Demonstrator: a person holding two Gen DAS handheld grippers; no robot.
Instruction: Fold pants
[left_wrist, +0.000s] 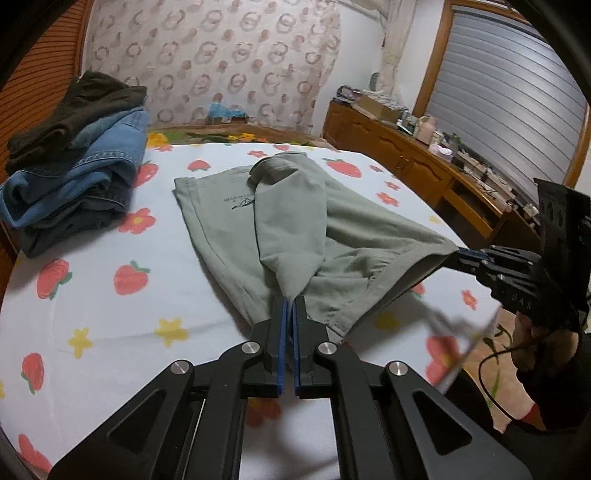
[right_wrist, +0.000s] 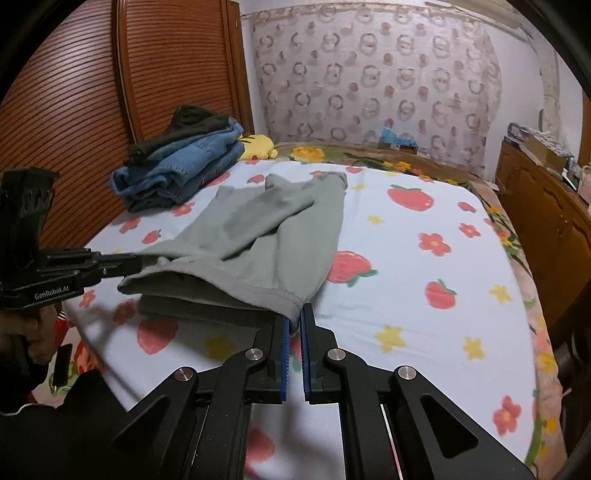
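Grey-green pants (left_wrist: 295, 221) lie on the strawberry-print bed sheet (left_wrist: 110, 314), their near end lifted off it. My left gripper (left_wrist: 290, 306) is shut on one near corner of the cloth. In the same view my right gripper (left_wrist: 456, 254) pinches the other near corner, stretching the edge between them. The right wrist view shows the pants (right_wrist: 266, 240) running away toward the far side, my right gripper (right_wrist: 295, 317) shut on the stitched hem corner, and my left gripper (right_wrist: 138, 264) holding the cloth at the left.
A stack of folded jeans and dark clothes (left_wrist: 74, 166) (right_wrist: 177, 166) sits at the far left of the bed. A yellow plush toy (right_wrist: 258, 146) lies behind it. A cluttered wooden cabinet (left_wrist: 406, 158) runs along the right. Slatted wooden panels (right_wrist: 74, 92) stand at the left.
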